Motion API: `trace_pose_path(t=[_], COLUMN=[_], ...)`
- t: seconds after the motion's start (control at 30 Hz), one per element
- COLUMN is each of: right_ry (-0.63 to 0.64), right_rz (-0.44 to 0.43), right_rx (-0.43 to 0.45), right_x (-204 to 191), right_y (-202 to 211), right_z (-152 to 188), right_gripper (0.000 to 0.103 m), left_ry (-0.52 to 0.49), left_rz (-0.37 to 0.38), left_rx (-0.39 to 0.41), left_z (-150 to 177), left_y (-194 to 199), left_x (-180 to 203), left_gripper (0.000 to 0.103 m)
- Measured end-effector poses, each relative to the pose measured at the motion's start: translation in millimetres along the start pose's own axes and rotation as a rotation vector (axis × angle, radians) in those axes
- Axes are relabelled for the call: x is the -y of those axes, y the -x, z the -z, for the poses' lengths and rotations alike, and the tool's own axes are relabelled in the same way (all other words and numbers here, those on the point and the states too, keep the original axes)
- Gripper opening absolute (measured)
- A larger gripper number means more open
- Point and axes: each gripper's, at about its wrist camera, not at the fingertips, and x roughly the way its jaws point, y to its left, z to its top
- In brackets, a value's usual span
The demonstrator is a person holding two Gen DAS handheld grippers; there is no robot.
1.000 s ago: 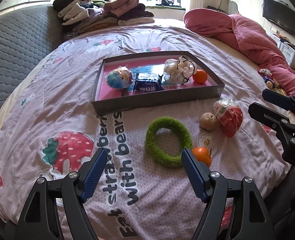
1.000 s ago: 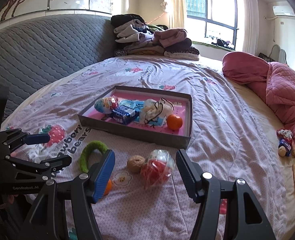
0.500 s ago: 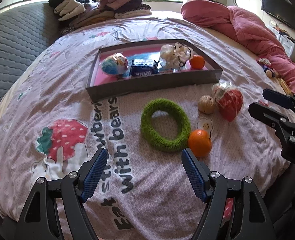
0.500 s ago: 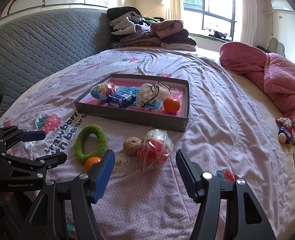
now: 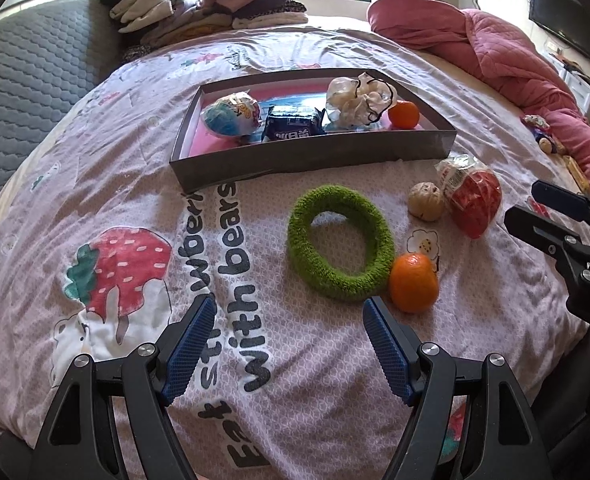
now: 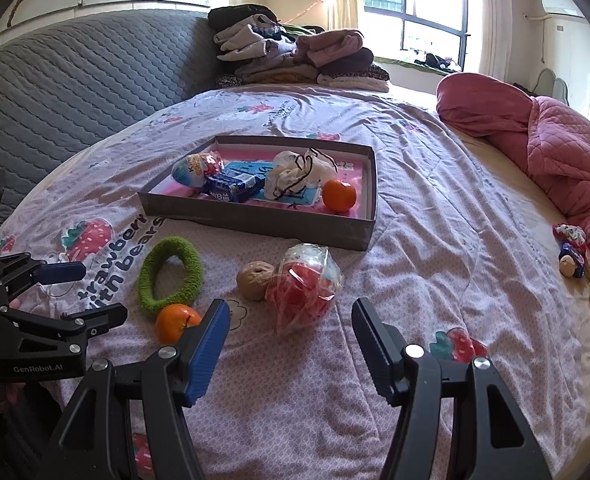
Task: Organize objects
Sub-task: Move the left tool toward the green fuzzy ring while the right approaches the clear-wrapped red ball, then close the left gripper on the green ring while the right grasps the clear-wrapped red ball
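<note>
A grey box (image 5: 439,145) (image 6: 263,221) with a pink floor lies on the bed and holds a wrapped egg (image 5: 231,115), a blue packet (image 5: 293,128), a white pouch (image 5: 359,100) and an orange (image 5: 403,113). In front of it lie a green fuzzy ring (image 5: 339,240) (image 6: 171,274), an orange (image 5: 413,282) (image 6: 173,322), a walnut (image 5: 426,201) (image 6: 255,280) and a red item in clear wrap (image 5: 473,196) (image 6: 303,286). My left gripper (image 5: 289,320) is open just short of the ring. My right gripper (image 6: 289,320) is open just short of the wrapped red item.
A pile of folded clothes (image 6: 295,56) sits at the bed's far end by the grey headboard (image 6: 55,96). A pink quilt (image 6: 543,136) is bunched along the right side, with small toys (image 6: 573,252) beside it.
Both grippers have moved forward and lower toward the loose items. The ring, orange and wrapped item look larger and nearer. Both stay open.
</note>
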Motion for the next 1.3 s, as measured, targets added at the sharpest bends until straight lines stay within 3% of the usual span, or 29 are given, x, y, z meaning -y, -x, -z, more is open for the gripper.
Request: trace_pose_path(t=[0.63, 0.93, 1.3], right_ry=[-0.055, -0.057, -0.067], right_rz=[-0.006, 0.007, 0.01], right_rx=[-0.057, -0.077, -0.082], right_x=[10.9, 13.4, 16.5], right_y=[-31.9, -46.7, -60.2], right_z=[-5.5, -9.2, -10.6], right_gripper=[0.063, 0.063, 0.063], left_ry=[0.031, 0.03, 0.049], left_rz=[0.025, -0.012, -0.005], left_rx=[0.002, 0.007, 0.007], left_z=[-22.0, -30.9, -41.4], left_y=[-23.0, -38.9, -55.6], left_x=[-5.1, -6.3, -11.4], left_gripper=[0.078, 0.078, 0.078])
